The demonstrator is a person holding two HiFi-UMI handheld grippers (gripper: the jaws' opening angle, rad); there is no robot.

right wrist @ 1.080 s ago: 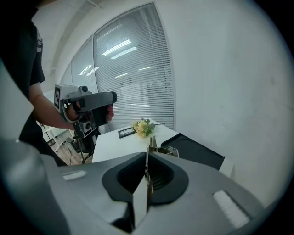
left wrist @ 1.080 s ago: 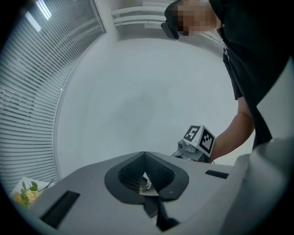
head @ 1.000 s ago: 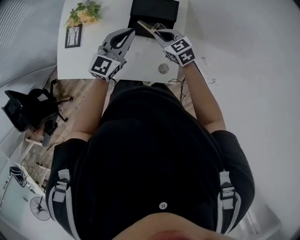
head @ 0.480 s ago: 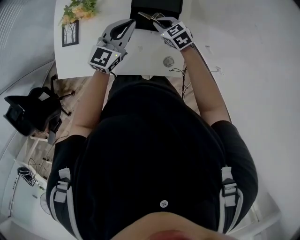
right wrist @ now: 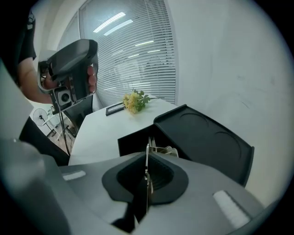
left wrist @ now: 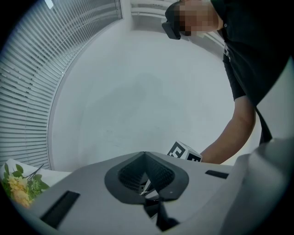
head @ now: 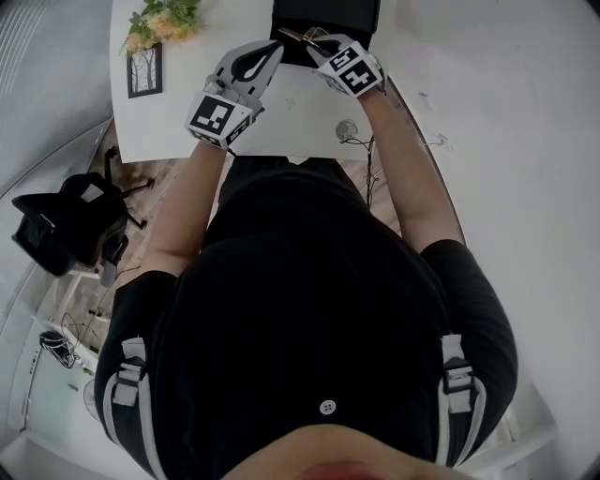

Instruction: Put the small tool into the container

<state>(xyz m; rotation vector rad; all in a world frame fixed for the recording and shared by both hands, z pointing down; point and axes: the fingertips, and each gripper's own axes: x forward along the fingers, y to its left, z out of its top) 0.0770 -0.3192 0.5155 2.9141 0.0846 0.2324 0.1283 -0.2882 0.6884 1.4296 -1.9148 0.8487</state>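
My right gripper [head: 317,44] is shut on the small tool [head: 292,36], a thin flat metal piece that sticks out past the jaws toward the black container [head: 323,14]. In the right gripper view the small tool [right wrist: 147,153] stands on edge between the jaws of my right gripper [right wrist: 147,160]. Just beyond it lies the open box of the black container [right wrist: 138,137], its lid [right wrist: 206,137] folded back to the right and something pale inside. My left gripper [head: 272,52] is shut and empty, beside the right one over the white table [head: 178,122]. Seen in its own view, the left gripper [left wrist: 145,156] points at a bare wall.
Yellow flowers [head: 164,23] and a small picture frame [head: 147,72] sit at the table's far left. A round metal disc [head: 347,128] lies in the table near its front edge, with cables [head: 370,164] hanging below. A black chair [head: 61,225] stands on the floor to the left.
Both grippers have moved away from the body toward the container. The right one has carried the tool up to the box's near edge.
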